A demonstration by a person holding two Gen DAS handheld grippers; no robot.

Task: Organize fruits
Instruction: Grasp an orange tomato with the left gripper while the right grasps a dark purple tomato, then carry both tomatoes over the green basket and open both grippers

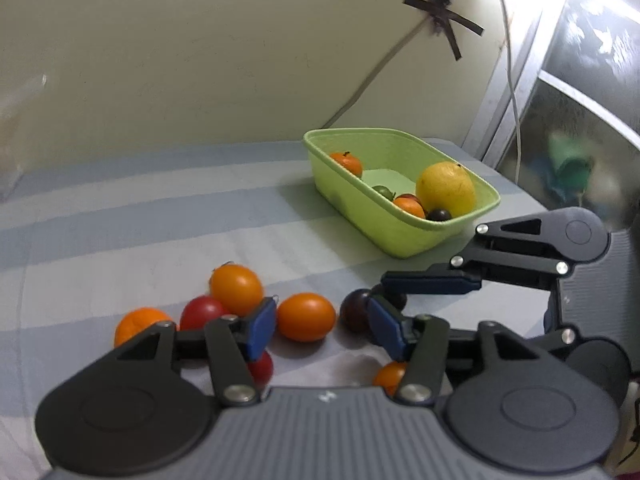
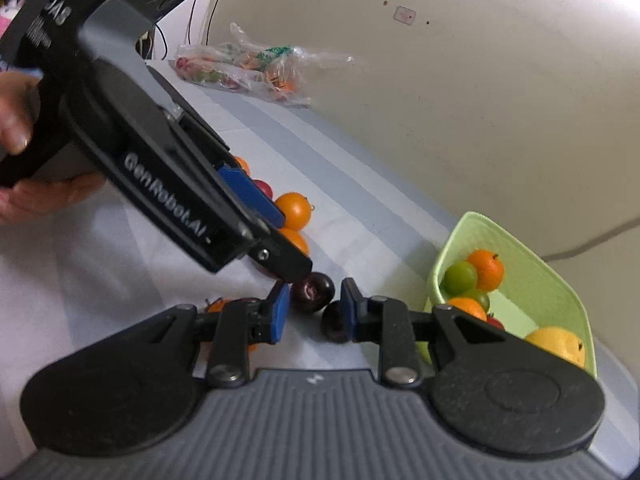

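We log two dark plums (image 2: 312,292) lower centre, just ahead of our right gripper (image 2: 314,314), jaws parted, gripping nothing.

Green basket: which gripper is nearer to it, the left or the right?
Right. The right gripper sits just beside the green basket, by two dark plums. The left gripper is further away, over the loose oranges.

Left gripper (image 1: 322,326) agape, right gripper (image 2: 314,312) (tilted) narrower.
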